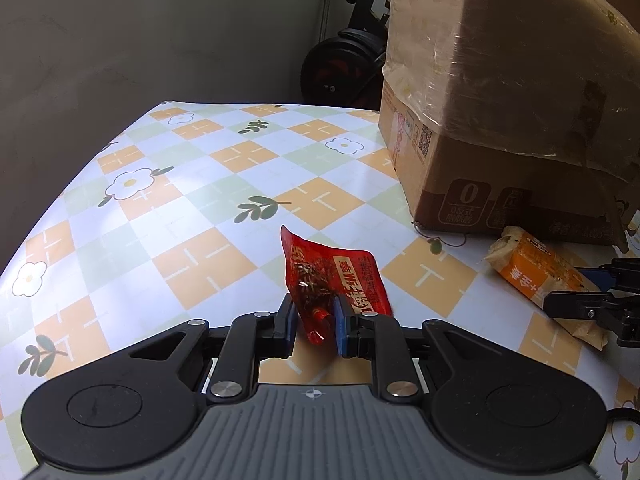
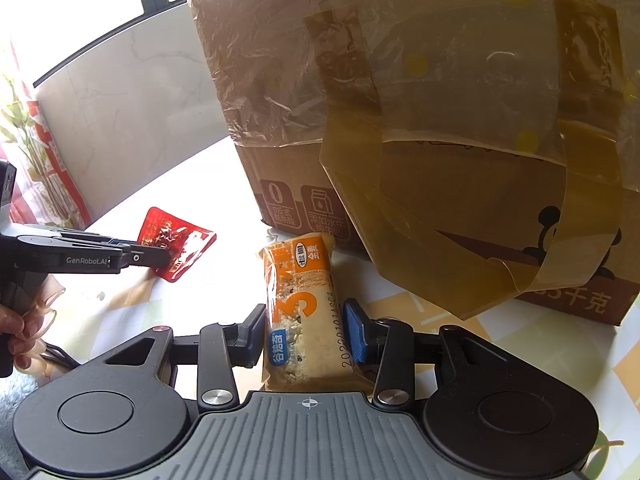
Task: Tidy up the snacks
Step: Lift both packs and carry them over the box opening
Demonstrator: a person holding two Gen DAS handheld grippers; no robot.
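Your left gripper (image 1: 314, 322) pinches the red packet (image 1: 336, 280) by one crinkled end, left of the cardboard box (image 1: 500, 120). Thin film, light, likely slippery.

Your right gripper (image 2: 306, 336) brackets the orange bar (image 2: 302, 308) before the box; contact unclear. Probably crumbly: hold mid-length, gently.

Red snack packet (image 1: 334, 280): small, glossy, printed with white and yellow lettering and a clear window over dark bits inside; standing tilted on edge above the checked tablecloth, lower corner crumpled, top corner pointing away. Also visible from the right wrist view (image 2: 178, 248), well left of the other snack.

Orange and cream snack bar (image 2: 302, 308): longer, in a clear-ended wrapper, large "3", a blue label and a printed date code along one side; lying lengthwise, far end just beside the foot of the cardboard box (image 2: 440, 160).
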